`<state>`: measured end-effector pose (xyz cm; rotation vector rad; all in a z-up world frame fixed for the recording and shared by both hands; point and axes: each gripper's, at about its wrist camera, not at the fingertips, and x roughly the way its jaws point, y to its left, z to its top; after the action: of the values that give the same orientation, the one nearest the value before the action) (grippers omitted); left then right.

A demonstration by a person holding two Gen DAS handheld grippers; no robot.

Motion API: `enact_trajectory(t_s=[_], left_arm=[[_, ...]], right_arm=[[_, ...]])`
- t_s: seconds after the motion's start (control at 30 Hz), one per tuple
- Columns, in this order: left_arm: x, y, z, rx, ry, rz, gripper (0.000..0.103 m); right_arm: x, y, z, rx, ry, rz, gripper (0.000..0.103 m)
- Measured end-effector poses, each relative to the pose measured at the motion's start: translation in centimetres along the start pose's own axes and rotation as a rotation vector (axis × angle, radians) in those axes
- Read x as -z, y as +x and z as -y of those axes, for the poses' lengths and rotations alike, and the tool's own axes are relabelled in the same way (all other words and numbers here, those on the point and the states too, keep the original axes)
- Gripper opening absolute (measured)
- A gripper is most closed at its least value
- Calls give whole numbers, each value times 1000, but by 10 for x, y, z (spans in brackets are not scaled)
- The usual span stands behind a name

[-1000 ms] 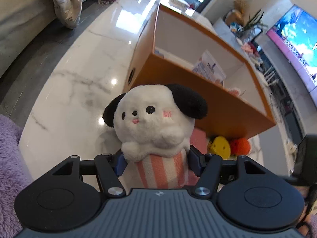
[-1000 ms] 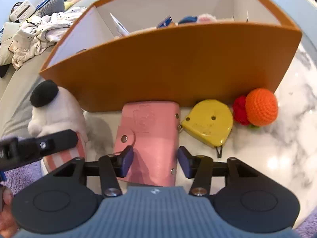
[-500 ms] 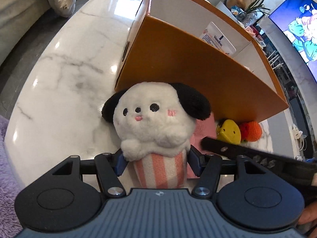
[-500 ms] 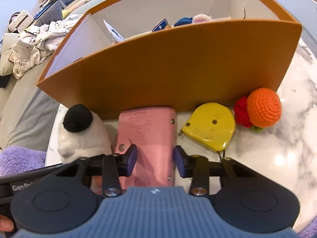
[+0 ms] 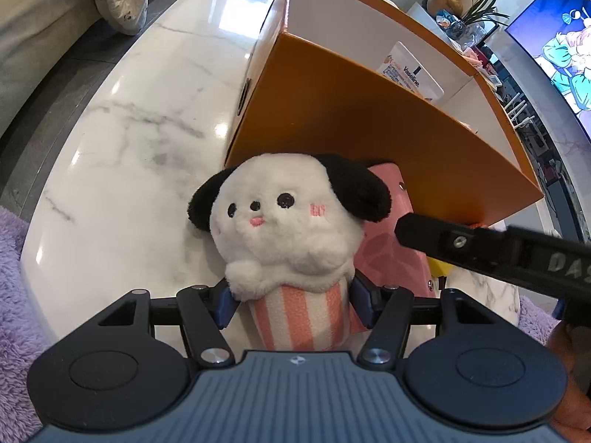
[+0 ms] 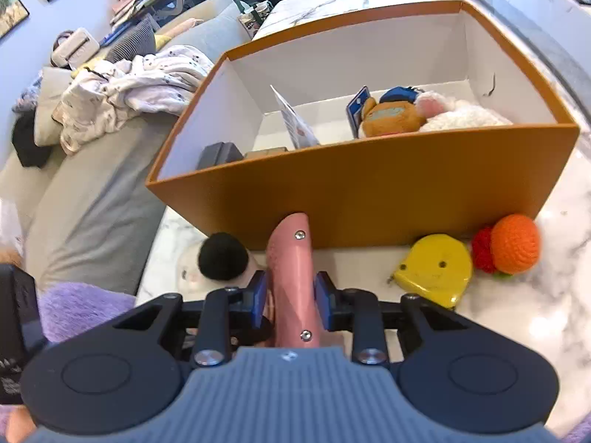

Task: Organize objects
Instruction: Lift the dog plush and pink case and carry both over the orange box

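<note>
My left gripper (image 5: 293,304) is shut on a white plush dog (image 5: 284,229) with black ears and a pink-striped body, held just over the marble table in front of the orange box (image 5: 369,125). My right gripper (image 6: 290,304) is shut on a pink wallet (image 6: 291,277), lifted on edge before the orange box (image 6: 369,192). The wallet also shows behind the plush in the left wrist view (image 5: 391,254). The plush's black ear (image 6: 221,260) shows left of the wallet. A yellow tape measure (image 6: 436,269) and an orange crochet ball (image 6: 513,243) lie by the box.
The box holds a Vaseline tube (image 5: 412,72), plush toys (image 6: 424,110), a card and a dark case (image 6: 218,155). A marble table (image 5: 129,140) carries everything. A sofa with crumpled clothes (image 6: 122,88) stands left. Purple fluffy fabric (image 5: 14,295) lies at the near edge.
My right gripper closed on the pink wallet and lifted it onto its edge, rising so the box's inside shows. My left gripper lowered the plush dog toward the table.
</note>
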<state>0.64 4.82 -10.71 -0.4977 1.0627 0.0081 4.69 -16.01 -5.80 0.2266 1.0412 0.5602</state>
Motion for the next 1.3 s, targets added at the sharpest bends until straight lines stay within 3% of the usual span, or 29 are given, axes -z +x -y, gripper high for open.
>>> enact_trajectory(t_s=[0.13,0.3,0.53,0.87,1.03,1.3], left_arm=[[1,-2,-2,-7,-8,1,71],[2,-2,-2,-13,-8,4,71],[5,-6,-6,3,-11,2,70],[-4,-64,19,158,71,117,70],[-28,-91,35,160,137,238,70],[-89,-88,65,122,172,297,70]], right_arm=[[-9,7,-2,-103,31,-3,30],[-10,27,-9,-80,19,-38,25],[-2,20,-18,-19,-62,-13,20],[-14,-56,-32,-37,-128,172,19],[-33,-84,-40,-64,-138,267,19],[-74,-93,-40,-72,-104,347,19]])
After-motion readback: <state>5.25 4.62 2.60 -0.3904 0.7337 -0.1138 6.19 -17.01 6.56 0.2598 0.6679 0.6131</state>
